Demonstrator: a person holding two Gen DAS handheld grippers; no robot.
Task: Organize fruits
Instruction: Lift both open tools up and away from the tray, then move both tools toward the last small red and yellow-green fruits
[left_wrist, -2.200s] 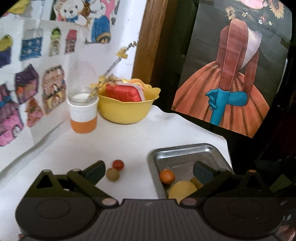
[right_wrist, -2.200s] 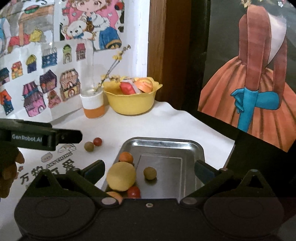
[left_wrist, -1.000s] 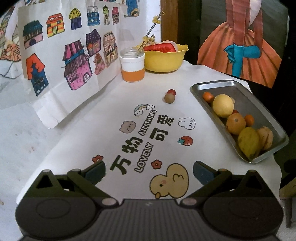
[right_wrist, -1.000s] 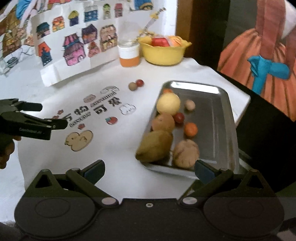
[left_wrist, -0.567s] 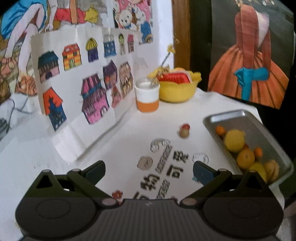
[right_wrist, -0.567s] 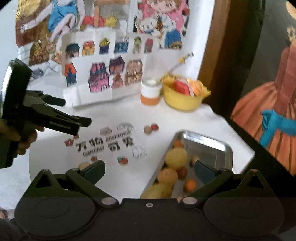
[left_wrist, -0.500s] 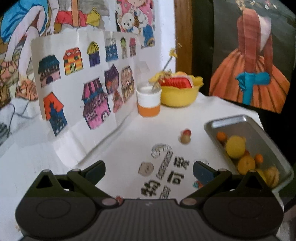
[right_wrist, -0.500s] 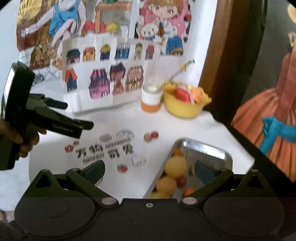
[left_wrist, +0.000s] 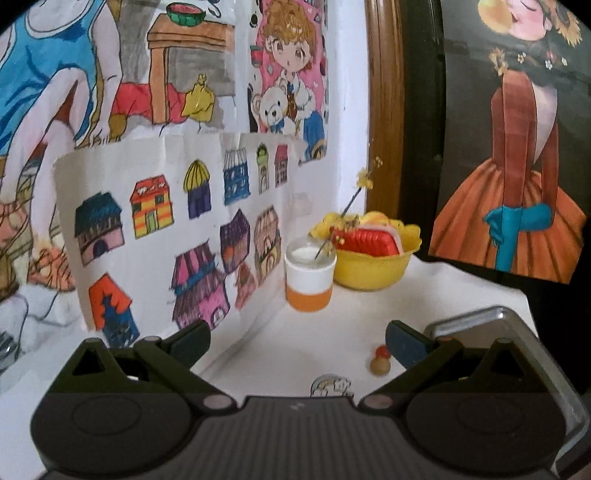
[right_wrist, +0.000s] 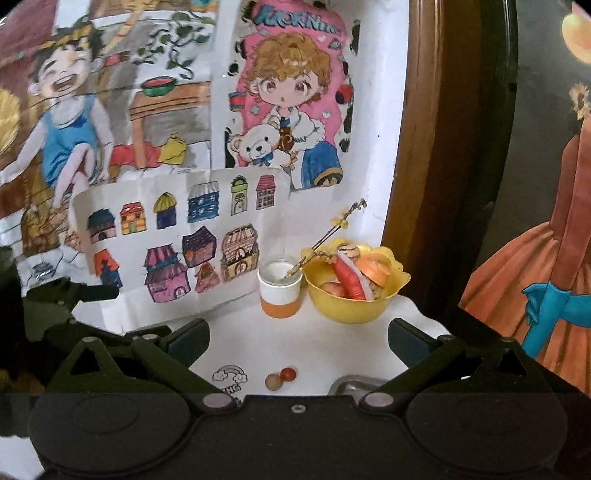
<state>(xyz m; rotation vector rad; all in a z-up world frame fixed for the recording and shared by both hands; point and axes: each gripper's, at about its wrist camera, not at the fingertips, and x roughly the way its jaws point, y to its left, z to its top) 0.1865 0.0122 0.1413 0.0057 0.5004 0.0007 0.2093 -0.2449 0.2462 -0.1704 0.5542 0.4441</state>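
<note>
Between the left gripper's (left_wrist: 297, 341) matt black plastic fingers lies a white tablecloth (left_wrist: 314, 332), matt and smooth, printed with cartoon figures, while the tray (left_wrist: 517, 325) to their right is grey metal with a dull sheen on its rolled rim. Ahead of the right gripper (right_wrist: 298, 341) stands a glossy yellow plastic bowl (right_wrist: 351, 306) beside a smooth white and orange cup (right_wrist: 279, 293). Behind them hang creased matt paper drawings (right_wrist: 184, 236), to the right of which runs a polished brown wooden frame (right_wrist: 417, 147).
</note>
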